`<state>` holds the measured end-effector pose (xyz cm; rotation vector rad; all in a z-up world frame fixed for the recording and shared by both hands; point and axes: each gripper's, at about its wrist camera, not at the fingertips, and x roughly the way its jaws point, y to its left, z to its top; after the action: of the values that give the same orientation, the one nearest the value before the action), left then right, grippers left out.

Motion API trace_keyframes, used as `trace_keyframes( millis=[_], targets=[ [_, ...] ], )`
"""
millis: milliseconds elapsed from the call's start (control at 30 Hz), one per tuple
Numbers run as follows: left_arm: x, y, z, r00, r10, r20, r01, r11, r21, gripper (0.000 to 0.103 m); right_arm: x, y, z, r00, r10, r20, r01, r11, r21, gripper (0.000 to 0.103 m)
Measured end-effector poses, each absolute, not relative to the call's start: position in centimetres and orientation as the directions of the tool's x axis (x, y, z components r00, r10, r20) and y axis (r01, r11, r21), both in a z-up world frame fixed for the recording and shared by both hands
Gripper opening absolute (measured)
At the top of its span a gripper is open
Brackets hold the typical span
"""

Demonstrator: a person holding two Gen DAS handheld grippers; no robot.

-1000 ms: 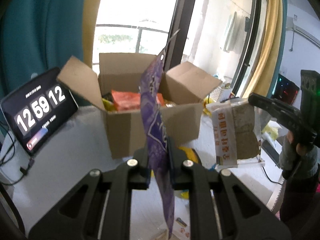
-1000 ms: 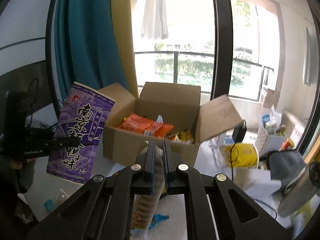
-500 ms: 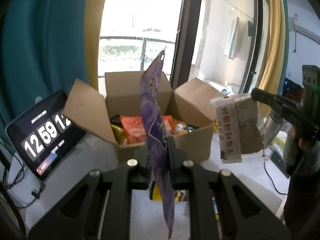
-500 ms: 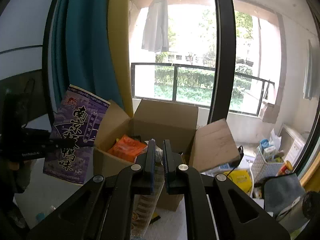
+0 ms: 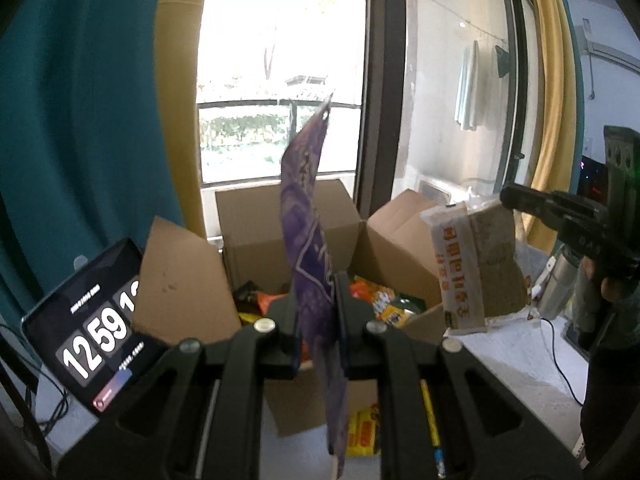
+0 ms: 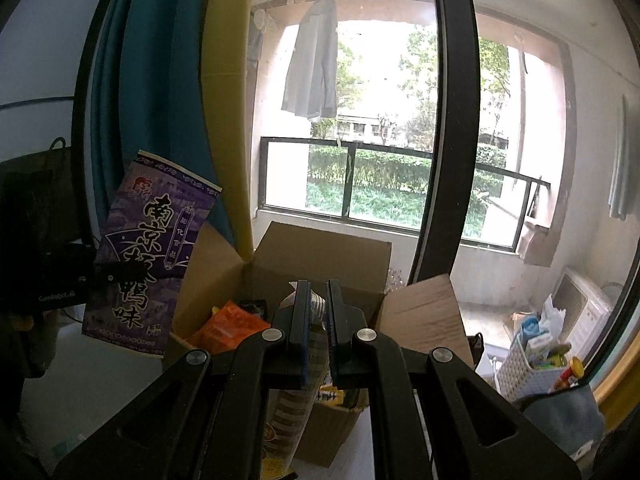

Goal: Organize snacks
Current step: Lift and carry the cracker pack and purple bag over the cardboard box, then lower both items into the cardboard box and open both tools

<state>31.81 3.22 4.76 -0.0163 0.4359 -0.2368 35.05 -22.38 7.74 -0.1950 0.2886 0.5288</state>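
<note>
both packets hang upright: purple packet point(image 5: 306, 240), tan packet point(image 5: 476, 268).

A tablet point(image 5: 86, 332) leaned at the left of the white table point(image 5: 516, 356), showing a big flip clock that read 12 59. Teal curtain point(image 5: 76, 120) and a yellow one point(image 5: 180, 92) hung by the window. Out on the balcony a pale shirt point(image 6: 312, 76) was drying above the railing point(image 6: 360, 148), hedges behind it. Over at the right sat a white basket point(image 6: 524, 368) stuffed with small bits, plus a metal flask point(image 5: 560, 284).
</note>
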Motion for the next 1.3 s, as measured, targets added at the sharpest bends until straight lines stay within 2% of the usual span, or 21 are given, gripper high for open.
trace_keyframes(
  millis=[433,533,1167,1300],
  targets=[
    [37.3,3.6,5.7,0.907,-0.193,-0.374,0.202,0.979,-0.015,0.014,40.0,-21.5,7.4,0.827,0.468,-0.313,-0.521,0.847,-0.109,0.008],
    [39.0,3.5,5.2,0.903,-0.183,-0.389,0.197,0.98,-0.005,0.013,41.2,-21.0,7.0,0.824,0.467,-0.321,-0.523,0.845,-0.114,0.008],
    [40.6,4.4,4.6,0.892,-0.171,-0.418,0.161,0.985,-0.059,0.015,48.5,-18.6,6.2,0.851,0.406,-0.332,-0.473,0.868,-0.151,0.008],
    [40.7,4.8,4.4,0.89,-0.162,-0.426,0.143,0.987,-0.075,0.019,50.1,-18.3,6.5,0.857,0.394,-0.333,-0.457,0.879,-0.137,0.01]
  ],
)
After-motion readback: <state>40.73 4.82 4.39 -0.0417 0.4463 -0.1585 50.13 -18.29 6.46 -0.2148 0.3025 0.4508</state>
